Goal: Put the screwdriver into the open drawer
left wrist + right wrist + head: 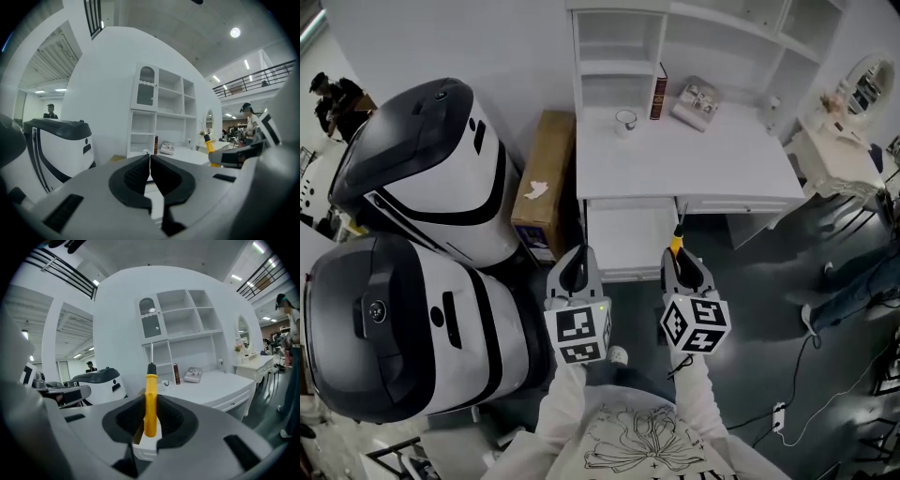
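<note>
Showing the screwdriver [150, 394] clamped by its yellow handle between the pads of the right gripper [680, 265], with the black collar and metal shaft projecting beyond the jaws, up and away from that gripper's camera. In the head view the tool's tip lies close to the right front corner of the open drawer [628, 234], which is pulled out beneath the desk top. The jaws stand partly apart, set to the width of the handle they grip. The left gripper [150, 161] is level with the right one and just beside it, its jaws brought together at the tips with nothing between them.

The white desk [694, 155] carries a cup [625, 119], an upright dark book [658, 94] and white shelving [619, 47] at the back. A cardboard box [546, 178] stands against the desk's left side, next to two large white-and-black machines [422, 169]. The floor [769, 309] is dark grey.
</note>
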A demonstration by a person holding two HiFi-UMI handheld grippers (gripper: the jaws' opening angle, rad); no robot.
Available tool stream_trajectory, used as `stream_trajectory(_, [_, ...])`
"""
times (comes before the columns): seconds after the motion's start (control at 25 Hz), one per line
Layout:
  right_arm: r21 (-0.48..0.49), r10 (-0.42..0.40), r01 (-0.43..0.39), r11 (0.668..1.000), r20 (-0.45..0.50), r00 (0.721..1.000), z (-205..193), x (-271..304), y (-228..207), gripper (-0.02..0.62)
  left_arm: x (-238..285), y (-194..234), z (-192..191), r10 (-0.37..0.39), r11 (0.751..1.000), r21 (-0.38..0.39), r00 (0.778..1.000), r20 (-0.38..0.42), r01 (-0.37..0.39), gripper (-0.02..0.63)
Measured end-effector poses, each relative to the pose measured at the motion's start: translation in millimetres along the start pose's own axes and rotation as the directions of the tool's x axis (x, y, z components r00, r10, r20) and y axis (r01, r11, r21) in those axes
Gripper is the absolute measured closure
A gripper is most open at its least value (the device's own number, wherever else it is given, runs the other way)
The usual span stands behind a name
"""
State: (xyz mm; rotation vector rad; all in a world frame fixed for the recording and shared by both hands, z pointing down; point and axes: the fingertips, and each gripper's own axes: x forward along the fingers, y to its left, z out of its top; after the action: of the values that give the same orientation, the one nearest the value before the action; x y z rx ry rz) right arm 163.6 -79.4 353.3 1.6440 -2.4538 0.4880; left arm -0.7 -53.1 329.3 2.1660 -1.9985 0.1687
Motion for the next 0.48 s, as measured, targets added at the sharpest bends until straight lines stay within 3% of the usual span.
stream_trajectory(0.48, [0.009, 0.028, -0.028, 1.0, -0.085, 0.996, -9.2, 78.4, -10.8, 0.526, 70.6, 31.5, -13.8, 0.029, 0.999, -0.019, 0.997, -0.071, -0.031, 0.6])
